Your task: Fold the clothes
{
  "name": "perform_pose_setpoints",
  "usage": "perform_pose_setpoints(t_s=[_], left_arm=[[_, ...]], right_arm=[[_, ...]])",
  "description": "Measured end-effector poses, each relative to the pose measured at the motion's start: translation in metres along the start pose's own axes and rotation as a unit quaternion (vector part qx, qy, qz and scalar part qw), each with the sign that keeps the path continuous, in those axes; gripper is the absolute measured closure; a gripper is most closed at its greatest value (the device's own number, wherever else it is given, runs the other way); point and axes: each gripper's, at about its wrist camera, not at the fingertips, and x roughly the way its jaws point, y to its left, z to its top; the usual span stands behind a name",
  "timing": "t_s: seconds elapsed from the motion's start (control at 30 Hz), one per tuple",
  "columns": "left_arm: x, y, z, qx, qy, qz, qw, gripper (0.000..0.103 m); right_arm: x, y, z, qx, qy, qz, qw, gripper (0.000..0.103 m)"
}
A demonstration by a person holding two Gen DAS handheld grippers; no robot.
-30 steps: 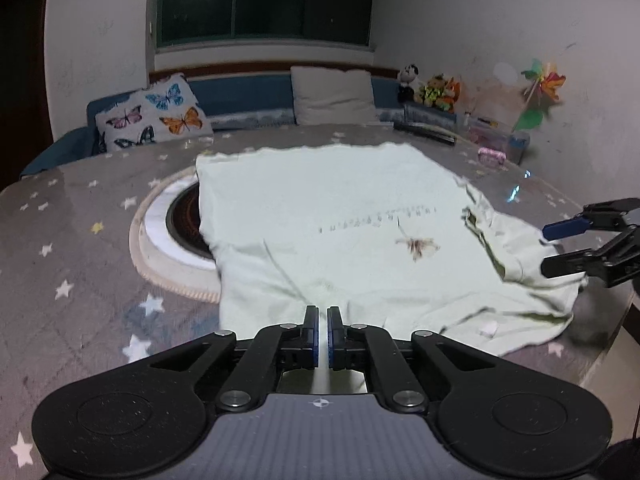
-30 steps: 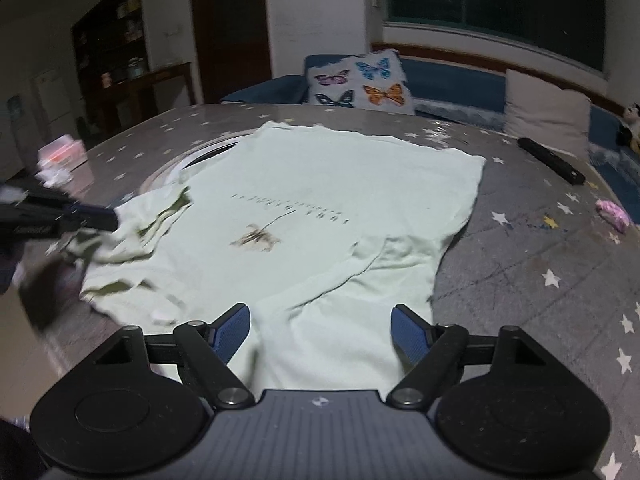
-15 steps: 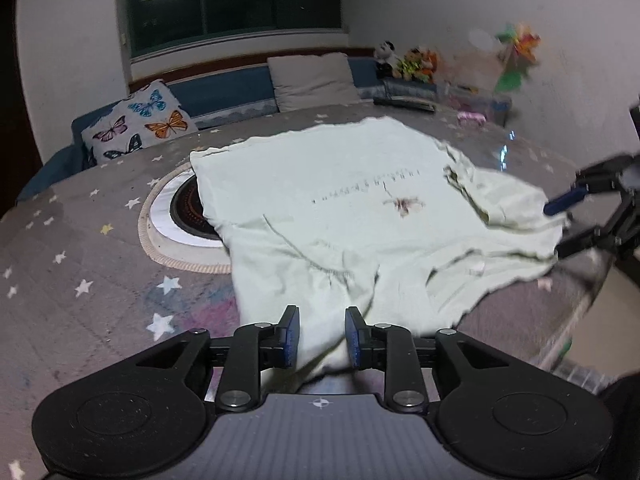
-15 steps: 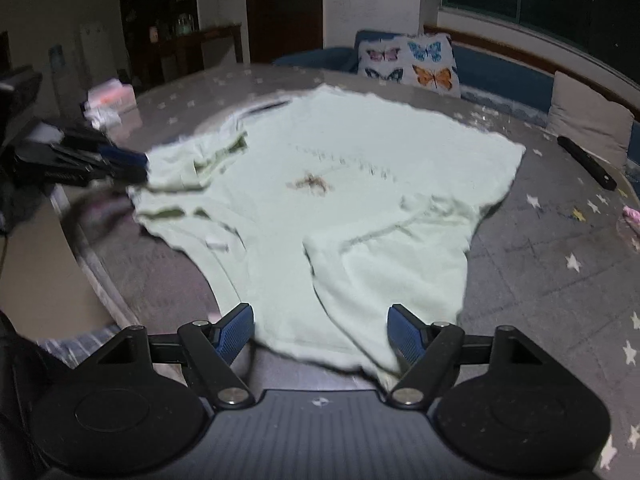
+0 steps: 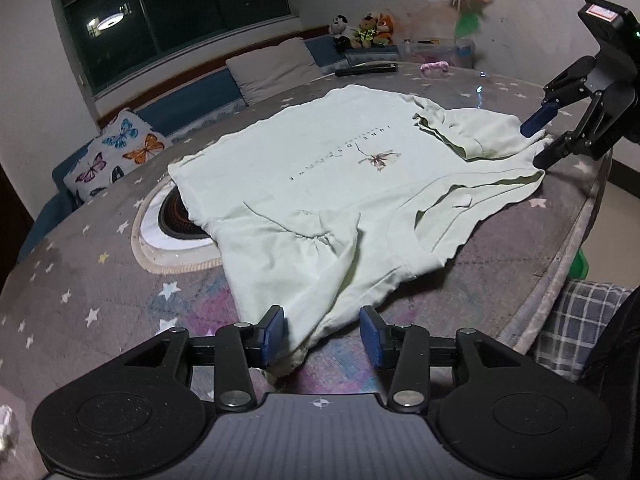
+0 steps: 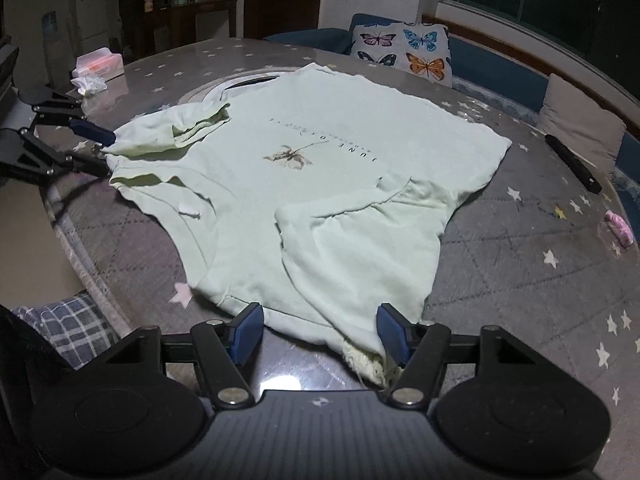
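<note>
A pale green T-shirt (image 5: 340, 168) with a small printed motif lies spread on the round star-patterned table (image 5: 100, 300). My left gripper (image 5: 322, 336) is open, low over the table, and one sleeve's rumpled edge lies between its blue pads. My right gripper (image 6: 319, 334) is open too, with the other sleeve's hem lying by its right pad. Seen from the right wrist, the T-shirt (image 6: 340, 168) has its far sleeve folded in, and the left gripper (image 6: 100, 150) sits at that sleeve's tip. In the left wrist view the right gripper (image 5: 540, 140) is at the far sleeve.
A round hob insert (image 5: 176, 220) sits partly under the shirt. A black remote (image 6: 572, 164), a pink item (image 6: 618, 228) and a tissue box (image 6: 98, 62) lie near the table's rim. A butterfly cushion (image 6: 404, 50) rests on the bench behind. Plaid cloth (image 5: 580, 320) shows past the table edge.
My left gripper went from shut to open, releasing the sleeve onto the table. Both grippers have drawn back and outward from the shirt. The right gripper stayed open.
</note>
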Motion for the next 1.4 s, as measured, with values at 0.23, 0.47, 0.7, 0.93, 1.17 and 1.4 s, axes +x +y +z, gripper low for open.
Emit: perform_pose_setpoints(t_s=[0.23,0.47,0.7,0.93,1.17,1.4], left_arm=[[0.006,0.005,0.002,-0.001,-0.007,-0.005,1.0000,0.090],[-0.012,-0.001,0.010,-0.012,-0.045,0.023,0.9987,0.100],[-0.059,-0.008,0.019,-0.013,-0.098,0.054,0.9936,0.100],[-0.118,-0.011,0.029,-0.006,-0.179,0.089,0.9798,0.100],[-0.124,-0.001,0.046,-0.001,-0.214,0.114,0.9702,0.100],[-0.078,0.022,0.073,-0.019,-0.198,0.118,0.9730,0.100]], right_arm=[[0.001,-0.004,0.002,0.011,-0.005,-0.024,1.000,0.072],[-0.009,0.005,0.005,0.007,-0.043,-0.050,0.998,0.094],[-0.050,0.023,0.002,-0.015,-0.105,-0.076,0.991,0.095],[-0.110,0.049,0.001,-0.033,-0.178,-0.105,0.978,0.095],[-0.144,0.055,0.016,-0.038,-0.230,-0.121,0.965,0.095],[-0.106,0.024,0.053,-0.030,-0.214,-0.128,0.968,0.095]])
